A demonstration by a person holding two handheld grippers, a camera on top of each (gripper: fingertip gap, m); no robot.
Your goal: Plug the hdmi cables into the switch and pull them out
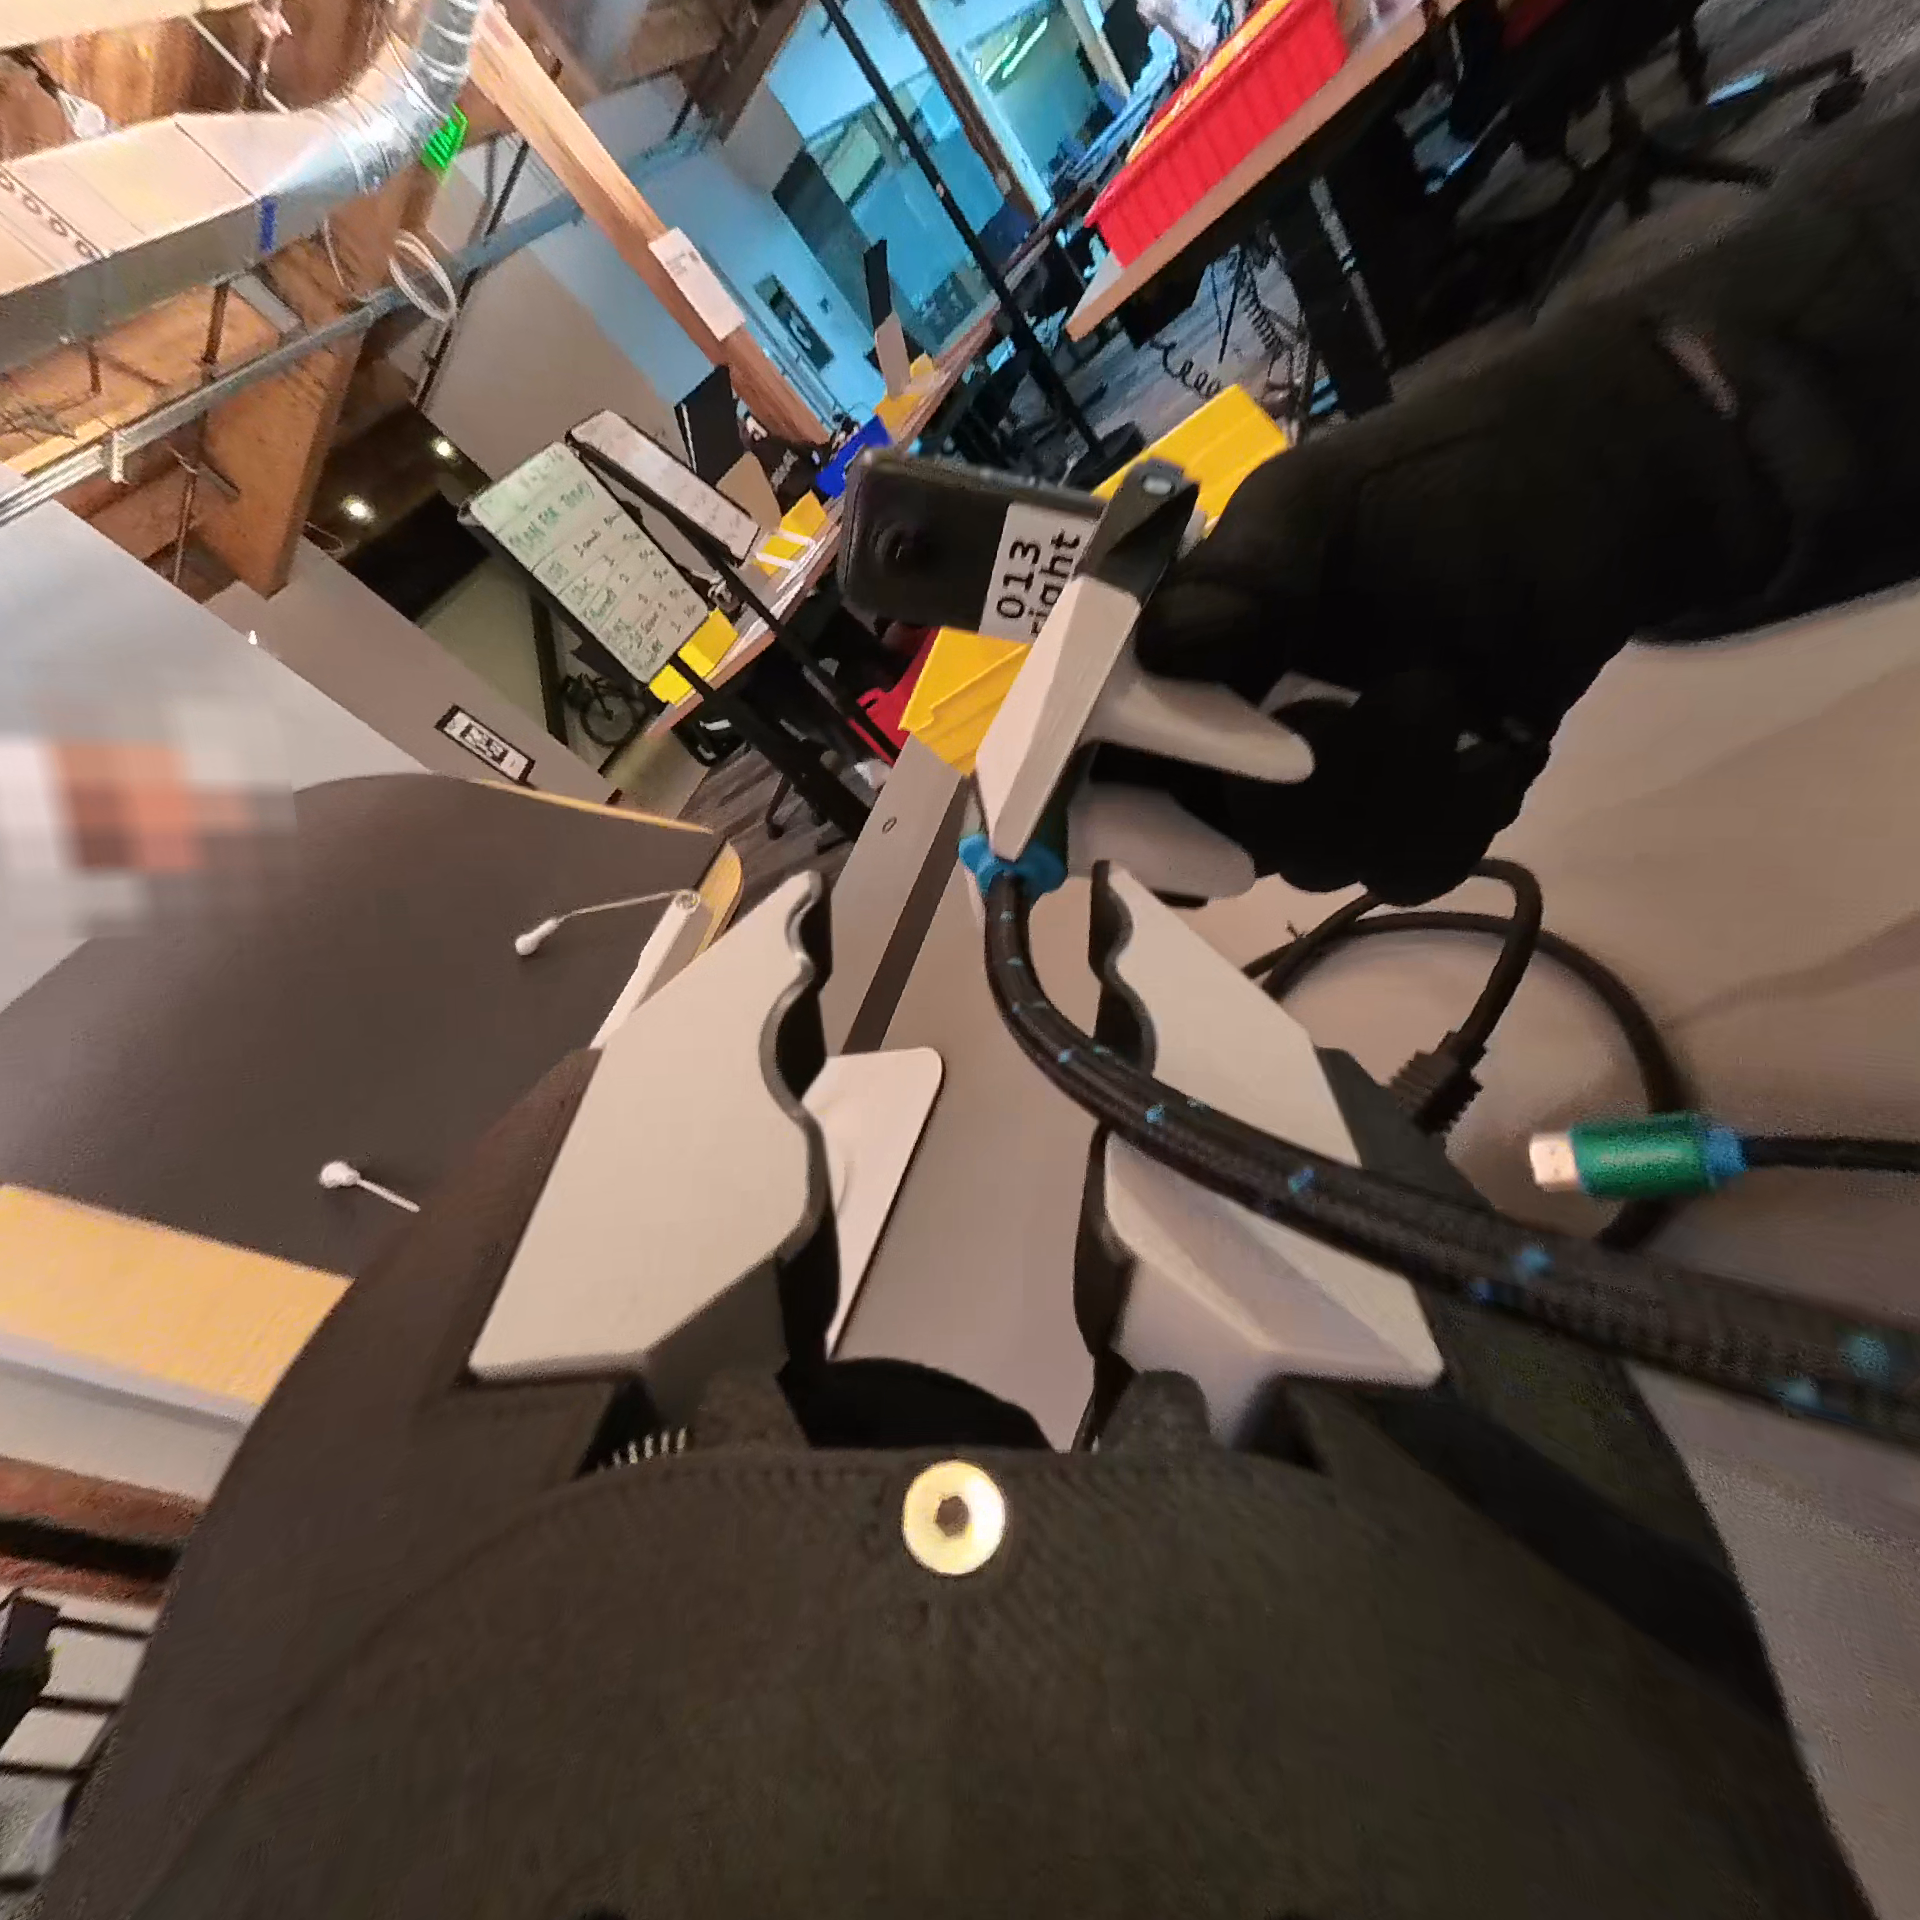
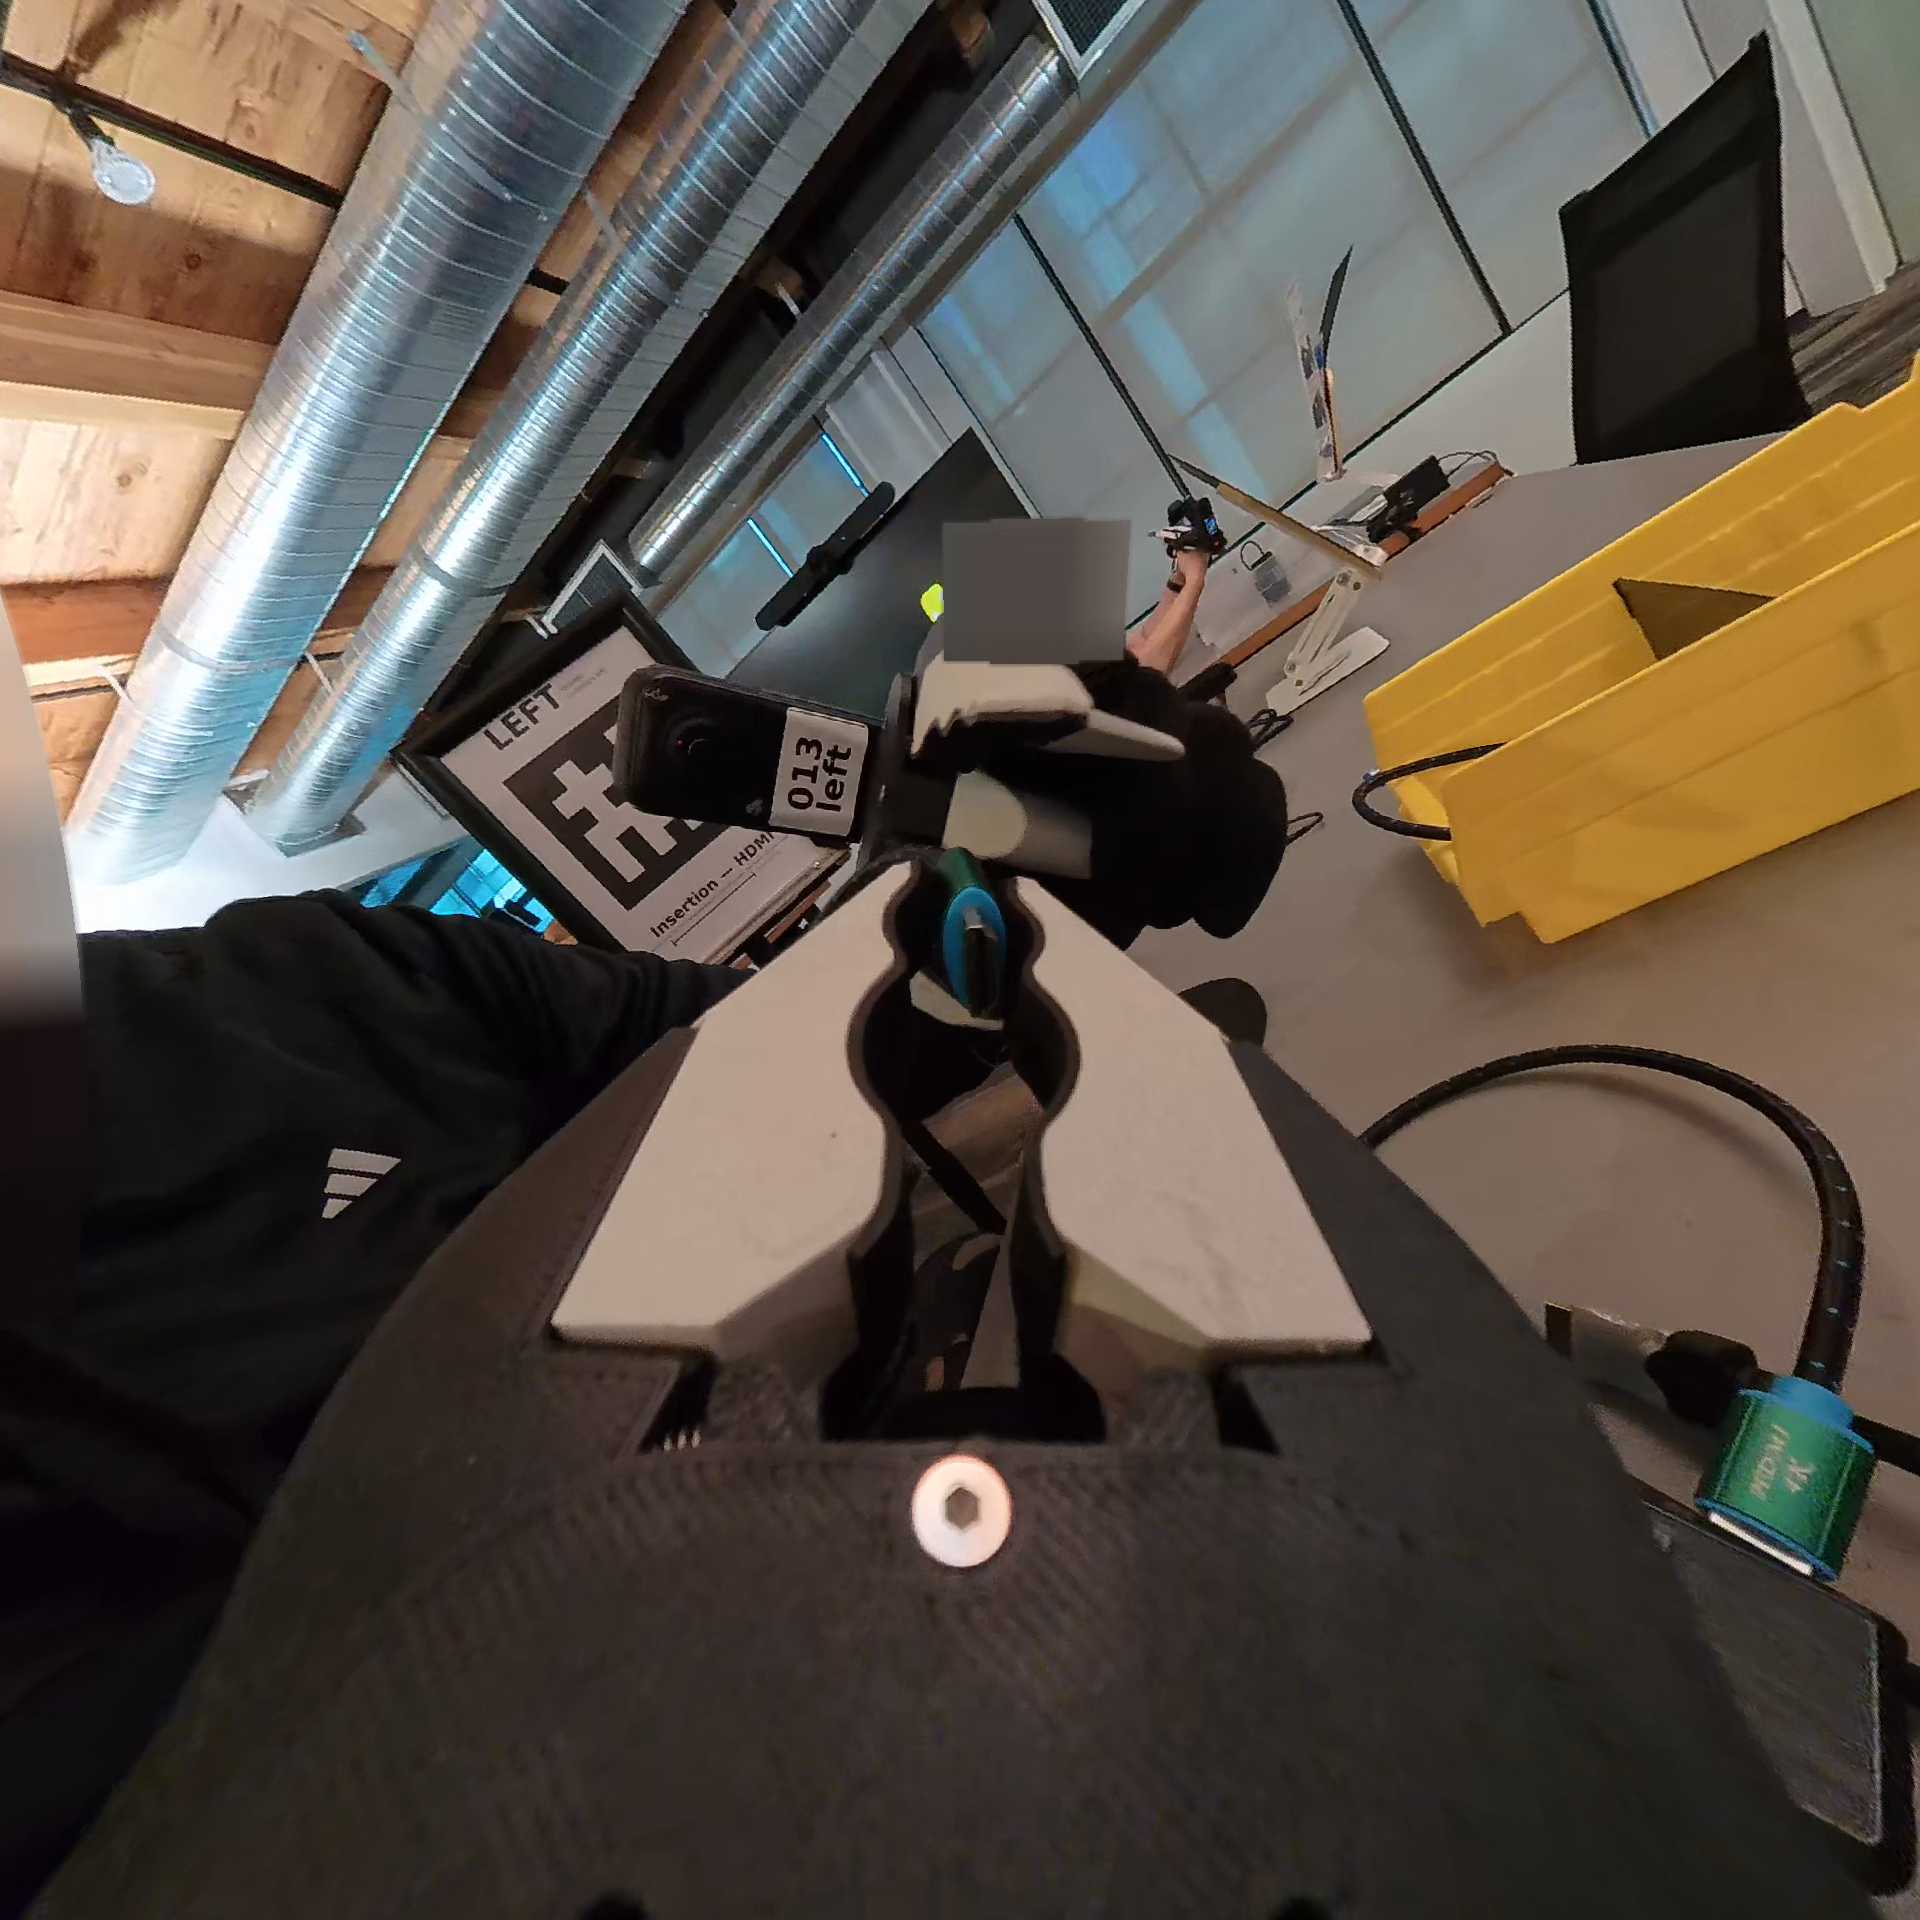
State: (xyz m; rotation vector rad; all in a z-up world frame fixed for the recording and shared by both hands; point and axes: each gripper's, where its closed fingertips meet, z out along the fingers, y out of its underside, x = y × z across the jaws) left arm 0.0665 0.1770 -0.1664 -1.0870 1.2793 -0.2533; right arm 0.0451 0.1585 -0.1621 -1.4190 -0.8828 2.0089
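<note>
My right gripper [image 2: 961, 925] is shut on a green and blue HDMI plug [image 2: 971, 935], held up in the air with its metal tip towards the camera. In the left wrist view the right gripper [image 1: 1023, 847] pinches that plug's blue collar [image 1: 987, 862], and the black braided cable [image 1: 1247, 1143] hangs down to the right. My left gripper [image 1: 956, 904] is open and empty just below it, also in the right wrist view [image 2: 1039, 774]. A second green HDMI plug [image 1: 1631, 1153] lies on the table with its tip bare, beside the black switch [image 2: 1787, 1683].
A plain black cable's plug [image 1: 1439, 1081] sits at the switch's edge, its cable looping on the grey table [image 1: 1766, 831]. Yellow bins [image 2: 1662, 727] stand on the table to the right. A person in a black sleeve [image 2: 312, 1143] is close on the left. The tips of both grippers are at nearly the same place.
</note>
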